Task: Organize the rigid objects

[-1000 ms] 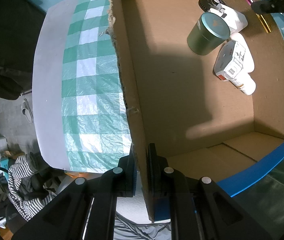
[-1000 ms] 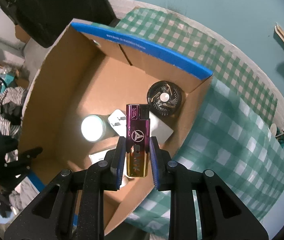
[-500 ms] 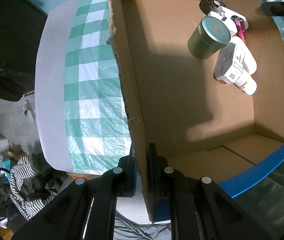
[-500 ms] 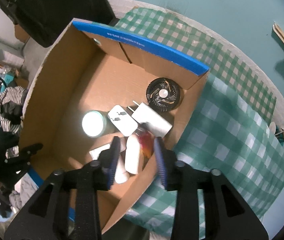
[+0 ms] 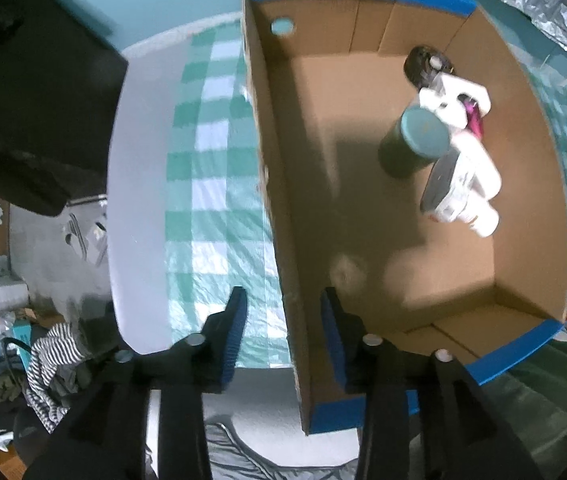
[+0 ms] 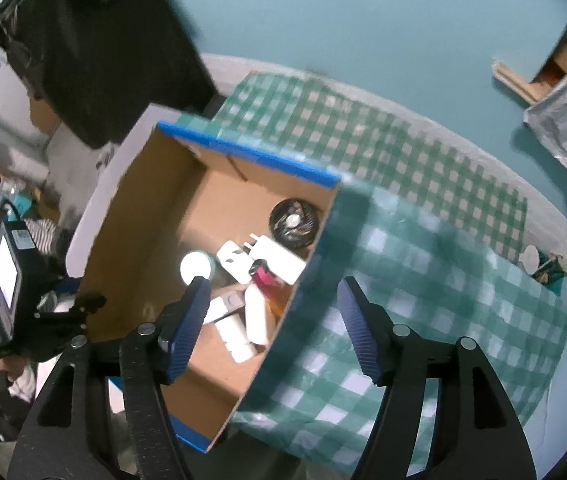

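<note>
Left gripper [image 5: 281, 334]: jaws just opened, straddling the cardboard box [image 5: 279, 216] wall, pads clear of it. Right gripper [image 6: 271, 328]: jaws just opened, empty, above the box edge. I judge the task near done. Box holds green tin [image 5: 415, 146], white charger [image 6: 279, 256], purple lighter [image 6: 264, 276], white bottles [image 6: 255, 316], black fan [image 6: 295, 222], clustered by its right wall.

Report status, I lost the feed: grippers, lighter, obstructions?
Both grippers, left and right, just opened, empty. Lighter inside cardboard box. No obstructions.
</note>
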Demonstrator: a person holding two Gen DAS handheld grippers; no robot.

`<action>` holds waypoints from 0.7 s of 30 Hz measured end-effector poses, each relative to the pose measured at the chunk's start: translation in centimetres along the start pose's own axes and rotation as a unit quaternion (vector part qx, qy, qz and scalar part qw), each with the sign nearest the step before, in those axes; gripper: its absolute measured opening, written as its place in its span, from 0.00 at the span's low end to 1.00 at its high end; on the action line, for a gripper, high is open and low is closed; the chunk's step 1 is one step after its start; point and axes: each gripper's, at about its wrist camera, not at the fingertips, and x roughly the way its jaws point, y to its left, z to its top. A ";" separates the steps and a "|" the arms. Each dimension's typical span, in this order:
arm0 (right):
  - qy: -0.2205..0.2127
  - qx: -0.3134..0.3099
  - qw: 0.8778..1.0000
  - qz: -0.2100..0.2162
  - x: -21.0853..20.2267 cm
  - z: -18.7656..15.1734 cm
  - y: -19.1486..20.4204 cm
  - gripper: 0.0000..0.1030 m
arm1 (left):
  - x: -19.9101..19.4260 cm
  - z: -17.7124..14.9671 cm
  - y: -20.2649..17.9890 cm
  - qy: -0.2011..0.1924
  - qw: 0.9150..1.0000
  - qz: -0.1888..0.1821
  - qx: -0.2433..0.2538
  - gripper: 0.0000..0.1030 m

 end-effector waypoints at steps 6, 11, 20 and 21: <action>-0.052 0.033 0.998 -0.013 -4.2 -0.5 -1.7 0.70 | -4.4 1.3 -0.4 -0.058 0.998 -0.001 -0.018 0.63; -0.086 0.050 0.995 -0.033 -6.9 -1.1 -2.7 0.70 | -8.4 2.4 -0.8 -0.119 0.992 -0.005 -0.038 0.78; -0.152 0.082 0.982 -0.073 -11.3 -3.0 -4.4 0.70 | -14.6 3.4 -3.1 -0.193 0.980 -0.002 -0.043 0.86; -0.158 0.085 0.981 -0.075 -11.6 -3.2 -4.6 0.70 | -15.2 3.5 -3.2 -0.204 0.978 0.001 -0.040 0.87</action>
